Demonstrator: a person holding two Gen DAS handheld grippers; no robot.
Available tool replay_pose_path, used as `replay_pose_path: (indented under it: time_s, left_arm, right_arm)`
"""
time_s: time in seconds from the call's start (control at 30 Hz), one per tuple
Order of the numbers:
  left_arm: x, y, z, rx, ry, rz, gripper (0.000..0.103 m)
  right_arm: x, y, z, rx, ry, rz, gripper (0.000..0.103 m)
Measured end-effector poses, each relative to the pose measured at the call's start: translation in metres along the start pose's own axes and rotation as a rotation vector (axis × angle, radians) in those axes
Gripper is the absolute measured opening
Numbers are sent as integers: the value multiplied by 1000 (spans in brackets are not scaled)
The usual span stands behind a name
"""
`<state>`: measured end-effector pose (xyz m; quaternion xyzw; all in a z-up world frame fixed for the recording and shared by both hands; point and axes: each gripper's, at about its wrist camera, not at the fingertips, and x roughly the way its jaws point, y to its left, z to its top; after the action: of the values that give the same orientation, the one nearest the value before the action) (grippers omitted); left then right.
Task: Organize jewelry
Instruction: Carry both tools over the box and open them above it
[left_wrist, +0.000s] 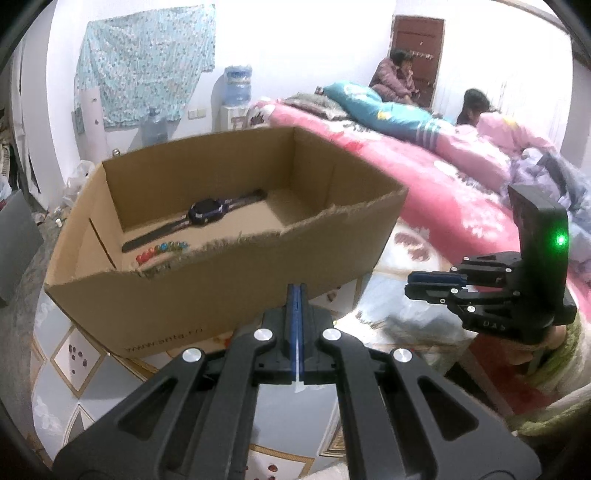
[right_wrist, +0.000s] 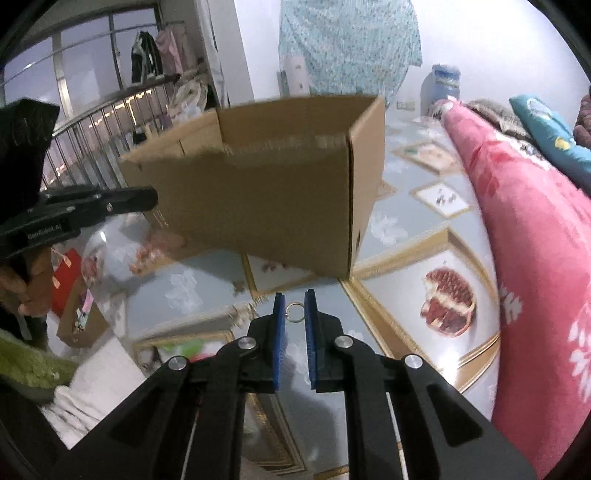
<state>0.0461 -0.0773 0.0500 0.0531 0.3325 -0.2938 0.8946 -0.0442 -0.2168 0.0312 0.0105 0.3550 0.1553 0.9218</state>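
Jewelry partly sorted: watch (left_wrist: 205, 214) and beads (left_wrist: 162, 252) lie in the box (left_wrist: 207, 295). Right gripper (right_wrist: 294, 308) pinches a ring (right_wrist: 294, 312), still outside; left gripper (left_wrist: 296, 295) is closed, empty.

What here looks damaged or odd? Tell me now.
The cardboard box has a ragged, torn near rim, frayed along its top edge. Inside it, a watch and a beaded bracelet lie intact. The right gripper holds a small ring between its pads.
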Motion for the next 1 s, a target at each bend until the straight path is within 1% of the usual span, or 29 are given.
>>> replay_pose_path:
  time_s: [0.07, 0.13, 0.2, 0.27, 0.37, 0.5, 0.57, 0.7, 0.73, 0.83, 0.9, 0.93, 0.97, 1.0]
  left_arm:
    - [-11, 0, 7, 1, -33, -20, 0]
    - [-18, 0, 13, 5, -58, -25, 0]
    - [-26, 4, 25, 4, -94, -37, 0]
    - [-30, 9, 37, 2, -119, -42, 0]
    - [-26, 17, 57, 0, -137, -26, 0]
    - [-7, 29, 82, -21, -129, -21, 0]
    - [7, 34, 92, -25, -116, -1, 0]
    - [39, 45, 108, -41, -73, 46, 0]
    - [50, 48, 111, -53, -47, 65, 0]
    - [64, 55, 115, -91, -9, 80, 1]
    - [64, 56, 112, -93, -10, 78, 4]
    - [62, 55, 109, -90, -17, 86, 10]
    - [60, 54, 107, -86, -21, 91, 14]
    - [58, 53, 105, -83, -25, 99, 15]
  right_arm:
    - [-13, 4, 10, -1, -44, 4, 11]
    - [-26, 10, 24, 0, -100, 15, 11]
    - [-33, 14, 38, -1, -143, 32, 11]
    - [-34, 19, 56, -4, -187, 56, 11]
    - [-23, 27, 84, -14, -217, 68, 11]
    - [5, 34, 114, -32, -210, 38, 11]
    - [17, 32, 126, -19, -197, 24, 11]
    - [46, 20, 148, 23, -153, -29, 11]
    - [53, 16, 152, 43, -137, -37, 11]
    - [67, 8, 157, 84, -105, -36, 12]
    - [66, 9, 154, 90, -114, -31, 14]
    - [64, 9, 152, 88, -118, -32, 16]
    - [62, 11, 150, 85, -125, -34, 22]
    - [59, 13, 147, 78, -132, -36, 24]
